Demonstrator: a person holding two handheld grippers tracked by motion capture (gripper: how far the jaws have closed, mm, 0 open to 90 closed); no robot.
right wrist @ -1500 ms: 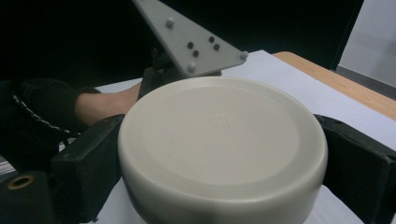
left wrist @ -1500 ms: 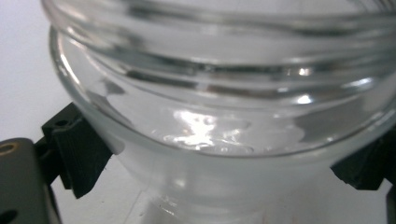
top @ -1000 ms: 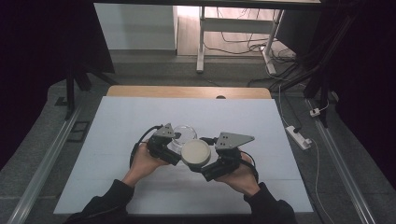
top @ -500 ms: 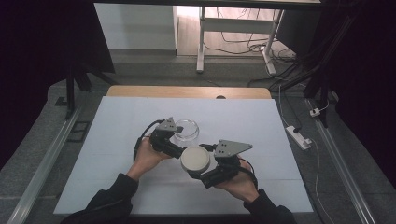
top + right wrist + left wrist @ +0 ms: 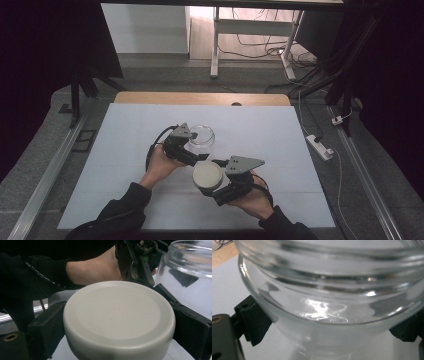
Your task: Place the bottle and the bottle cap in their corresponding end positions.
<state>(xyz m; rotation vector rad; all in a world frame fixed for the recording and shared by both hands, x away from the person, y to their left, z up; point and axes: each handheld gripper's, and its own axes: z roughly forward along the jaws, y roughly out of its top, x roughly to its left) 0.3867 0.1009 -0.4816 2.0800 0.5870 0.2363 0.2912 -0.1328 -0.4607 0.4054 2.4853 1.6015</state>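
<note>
The glass jar (image 5: pixel 322 305) is clamped by the left gripper (image 5: pixel 196 154) on its lower body; the two black jaws are spread wide and are pressed against the glass on both sides, as is seen in the left gripper view. The round white lid (image 5: pixel 118 317) is held by the right gripper (image 5: pixel 216 184) at its rim, one jaw on each side, also spread wide.

One jar (image 5: pixel 201 137) and one lid (image 5: pixel 207 175) are counted, and two grippers. The jar stands upright and open near the middle of the white tabletop (image 5: pixel 120 130). The lid is kept flat, top side up, just beside the jar and nearer to the person; whether it touches the tabletop cannot be told.

The left hand (image 5: pixel 161 162) is stretched forward and toward the right, behind its gripper. The right hand (image 5: pixel 252 200) is placed lower in the high view and is turned toward the left, so both grippers are pointed toward each other.
</note>
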